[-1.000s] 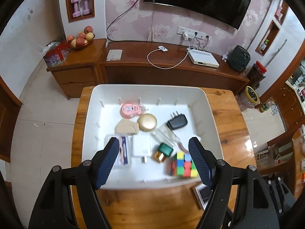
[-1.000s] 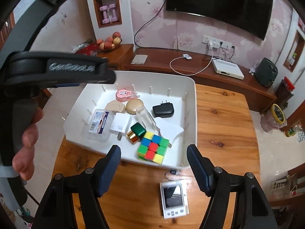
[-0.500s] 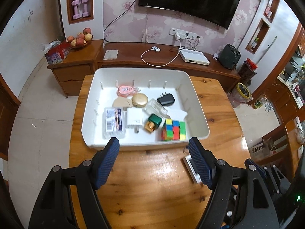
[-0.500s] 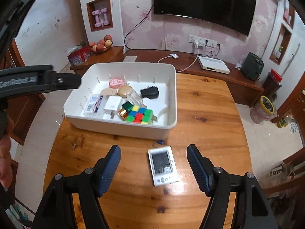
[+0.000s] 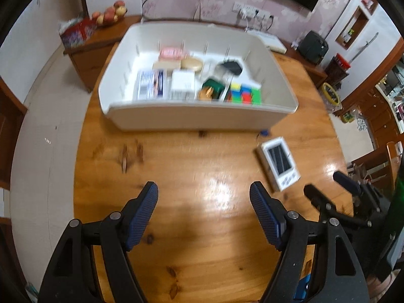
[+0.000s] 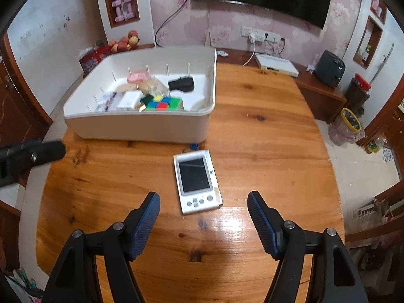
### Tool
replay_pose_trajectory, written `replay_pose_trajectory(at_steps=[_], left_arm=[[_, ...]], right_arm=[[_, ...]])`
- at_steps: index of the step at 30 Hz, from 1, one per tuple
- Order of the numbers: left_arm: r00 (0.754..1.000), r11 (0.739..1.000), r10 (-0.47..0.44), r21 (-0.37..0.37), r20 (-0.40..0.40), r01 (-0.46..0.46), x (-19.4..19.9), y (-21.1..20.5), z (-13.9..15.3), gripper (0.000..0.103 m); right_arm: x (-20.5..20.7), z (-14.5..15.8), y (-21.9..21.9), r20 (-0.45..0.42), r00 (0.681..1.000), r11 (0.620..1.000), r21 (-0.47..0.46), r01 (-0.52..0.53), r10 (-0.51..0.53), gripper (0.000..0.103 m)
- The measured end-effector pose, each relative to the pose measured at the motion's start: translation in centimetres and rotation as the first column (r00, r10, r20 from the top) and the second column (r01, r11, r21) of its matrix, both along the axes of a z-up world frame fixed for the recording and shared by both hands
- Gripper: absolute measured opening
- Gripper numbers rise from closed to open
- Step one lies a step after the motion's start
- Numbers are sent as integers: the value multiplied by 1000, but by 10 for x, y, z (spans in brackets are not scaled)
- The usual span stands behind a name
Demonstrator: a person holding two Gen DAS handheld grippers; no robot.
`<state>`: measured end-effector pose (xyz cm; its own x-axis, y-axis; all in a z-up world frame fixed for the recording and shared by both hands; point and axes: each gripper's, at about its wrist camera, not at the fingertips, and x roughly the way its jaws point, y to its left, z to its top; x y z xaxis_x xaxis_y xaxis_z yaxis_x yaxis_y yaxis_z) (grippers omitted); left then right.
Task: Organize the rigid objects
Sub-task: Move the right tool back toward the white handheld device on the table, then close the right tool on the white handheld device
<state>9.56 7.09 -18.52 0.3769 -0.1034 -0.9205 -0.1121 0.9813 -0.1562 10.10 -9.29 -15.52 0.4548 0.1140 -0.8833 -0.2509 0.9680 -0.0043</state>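
A white bin (image 5: 197, 116) (image 6: 141, 126) stands on the wooden table and holds several items: a colour cube (image 5: 243, 93) (image 6: 166, 103), a white charger (image 5: 183, 83), a black adapter (image 6: 182, 84), a green box (image 5: 213, 87), a boxed pack (image 5: 150, 84). A white handheld device (image 5: 279, 162) (image 6: 197, 180) lies on the table in front of the bin. My left gripper (image 5: 204, 197) is open and empty, low over the table. My right gripper (image 6: 204, 203) is open and empty, just short of the device; it also shows in the left wrist view (image 5: 325, 189).
The round wooden table (image 6: 265, 151) drops off to floor on all sides. A low wooden cabinet (image 6: 303, 75) with a white router box (image 6: 276, 65) stands behind. A small blue bit (image 6: 194, 146) lies by the bin's front wall.
Both grippers have pulled back and down from over the bin toward the table's near side. The bin and device now lie farther ahead. Both stay open and empty.
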Motion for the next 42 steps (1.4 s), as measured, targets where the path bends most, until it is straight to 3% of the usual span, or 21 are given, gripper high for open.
replay_pose_trajectory(at_steps=[12, 20, 25, 31, 42], left_arm=[[999, 999, 15, -38, -41, -17, -7, -5, -25, 78], [997, 998, 29, -49, -65, -32, -4, -8, -35, 78], [997, 998, 39, -52, -73, -42, -1, -6, -38, 78], [996, 997, 46, -57, -78, -50, 0, -5, -39, 78], [997, 997, 46, -53, -62, -49, 0, 1, -32, 78]], right_arm=[[29, -64, 10, -83, 994, 997, -37, -68, 65, 73], [43, -83, 18, -109, 989, 992, -66, -111, 103, 73], [45, -90, 24, -123, 984, 987, -76, -142, 132, 72], [49, -89, 23, -135, 982, 990, -43, -136, 129, 58], [40, -74, 30, -130, 985, 993, -16, -120, 117, 57]])
